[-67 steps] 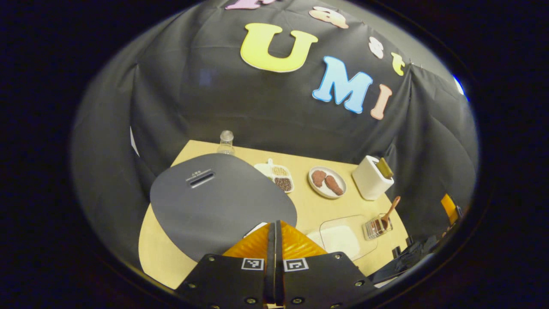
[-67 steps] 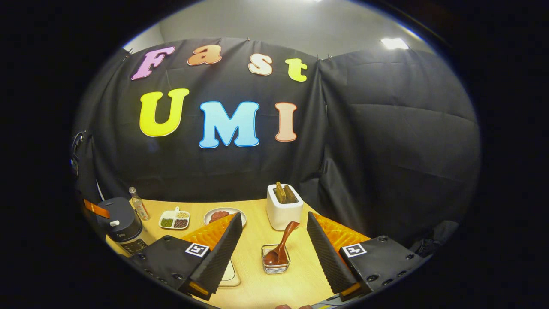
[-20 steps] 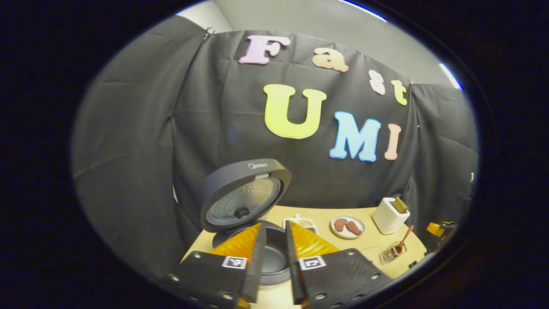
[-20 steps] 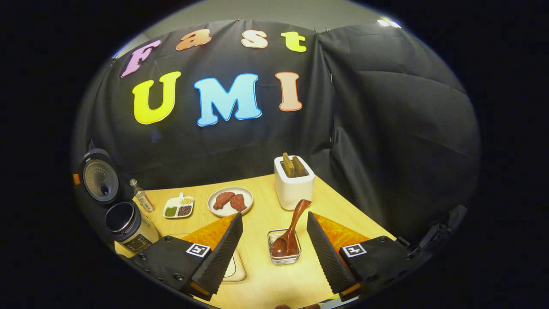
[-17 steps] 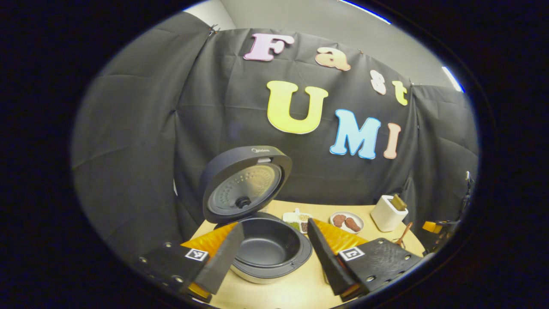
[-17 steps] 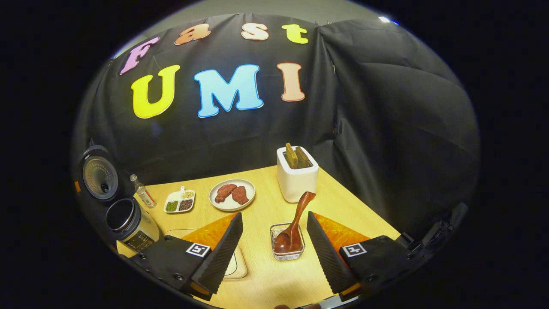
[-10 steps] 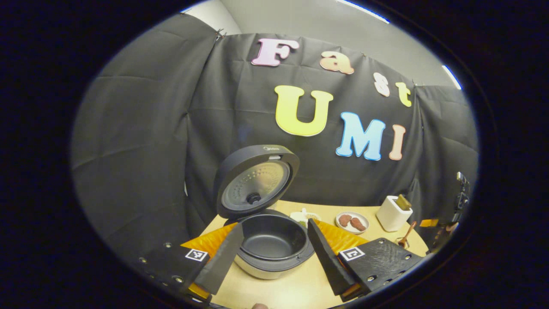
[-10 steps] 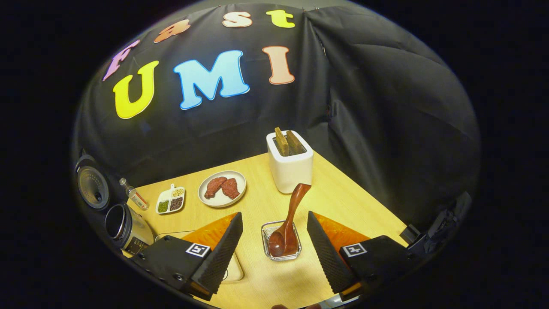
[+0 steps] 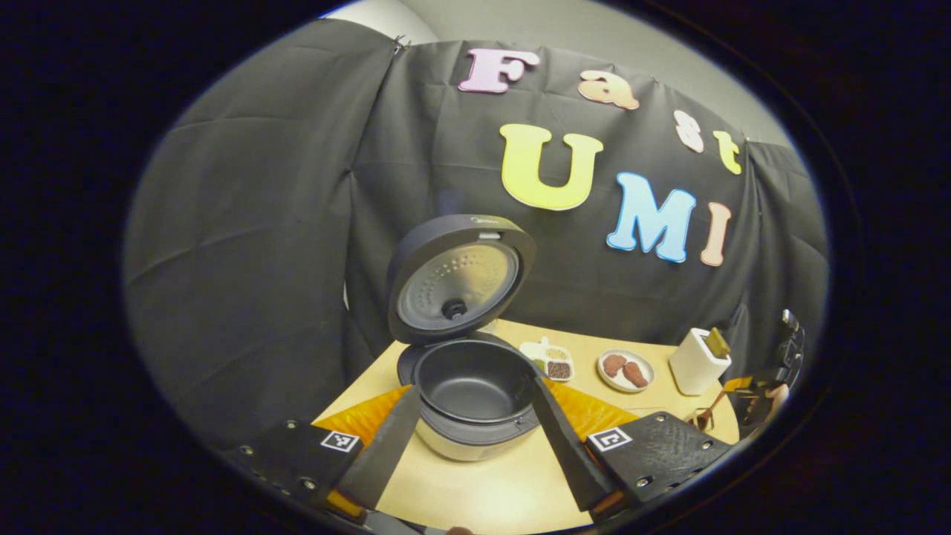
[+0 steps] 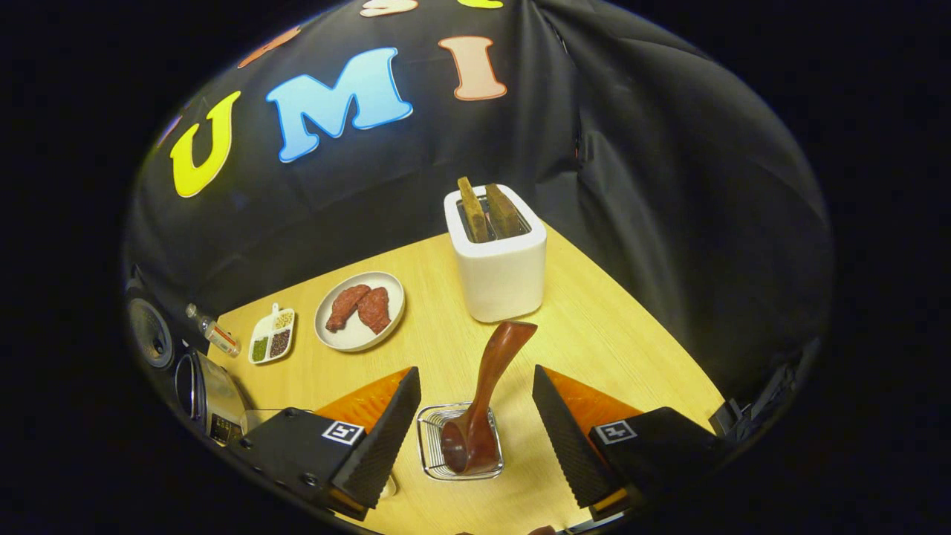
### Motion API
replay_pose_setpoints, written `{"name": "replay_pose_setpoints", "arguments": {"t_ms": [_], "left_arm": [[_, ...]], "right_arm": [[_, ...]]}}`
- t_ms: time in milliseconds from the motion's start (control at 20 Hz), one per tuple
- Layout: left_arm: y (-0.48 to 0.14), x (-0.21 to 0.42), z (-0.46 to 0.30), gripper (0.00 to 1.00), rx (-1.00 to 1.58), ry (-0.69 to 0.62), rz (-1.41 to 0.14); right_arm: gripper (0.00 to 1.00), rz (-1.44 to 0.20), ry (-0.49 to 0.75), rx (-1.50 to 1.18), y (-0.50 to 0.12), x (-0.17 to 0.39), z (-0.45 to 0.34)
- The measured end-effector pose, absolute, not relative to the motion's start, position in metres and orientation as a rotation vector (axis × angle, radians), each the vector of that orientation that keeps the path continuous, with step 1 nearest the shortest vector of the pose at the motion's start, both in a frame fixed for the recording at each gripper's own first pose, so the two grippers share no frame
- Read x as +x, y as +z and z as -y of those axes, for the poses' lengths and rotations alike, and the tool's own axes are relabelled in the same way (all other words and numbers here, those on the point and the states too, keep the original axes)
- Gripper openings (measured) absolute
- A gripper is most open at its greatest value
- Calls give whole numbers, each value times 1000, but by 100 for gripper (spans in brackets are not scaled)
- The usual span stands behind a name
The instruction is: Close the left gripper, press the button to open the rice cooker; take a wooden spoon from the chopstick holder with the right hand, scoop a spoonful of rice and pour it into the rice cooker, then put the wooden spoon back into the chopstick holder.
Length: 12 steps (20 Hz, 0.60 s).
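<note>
The rice cooker stands with its lid up near the left edge of the bench, between the spread fingers of the left hand-held gripper. The wooden spoon leans in the chopstick holder – the right hand-held gripper is apart around it, not touching. A toaster stands just behind the handle; bare bench lies on the right, up to the edge.

Cloth-walled booth, probably mock kitchen.
</note>
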State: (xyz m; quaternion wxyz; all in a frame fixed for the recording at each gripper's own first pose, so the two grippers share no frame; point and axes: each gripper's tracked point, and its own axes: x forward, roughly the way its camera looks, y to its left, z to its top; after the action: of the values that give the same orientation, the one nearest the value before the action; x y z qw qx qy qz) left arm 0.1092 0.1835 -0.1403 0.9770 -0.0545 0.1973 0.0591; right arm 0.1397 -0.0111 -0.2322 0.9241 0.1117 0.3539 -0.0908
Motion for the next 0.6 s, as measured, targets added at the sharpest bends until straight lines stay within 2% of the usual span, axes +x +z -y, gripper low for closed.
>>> {"name": "replay_pose_setpoints", "arguments": {"t_ms": [200,250,300,400,450,600], "left_arm": [[-138,102,-162,95,-73,134,-423],[-139,101,-157,95,-69,140,-432],[-143,101,-151,95,-67,145,-440],[-146,96,-143,95,-61,151,-453],[-145,91,-139,95,-55,154,-452],[-151,79,-127,95,-35,158,-470]], "right_arm": [[98,-810,-135,269,-261,154,8],[97,-824,-124,270,-267,158,8],[89,-836,-120,268,-274,162,9],[89,-842,-99,295,-282,169,5],[67,-851,-93,312,-287,171,2],[39,-855,-111,362,-295,180,5]]}}
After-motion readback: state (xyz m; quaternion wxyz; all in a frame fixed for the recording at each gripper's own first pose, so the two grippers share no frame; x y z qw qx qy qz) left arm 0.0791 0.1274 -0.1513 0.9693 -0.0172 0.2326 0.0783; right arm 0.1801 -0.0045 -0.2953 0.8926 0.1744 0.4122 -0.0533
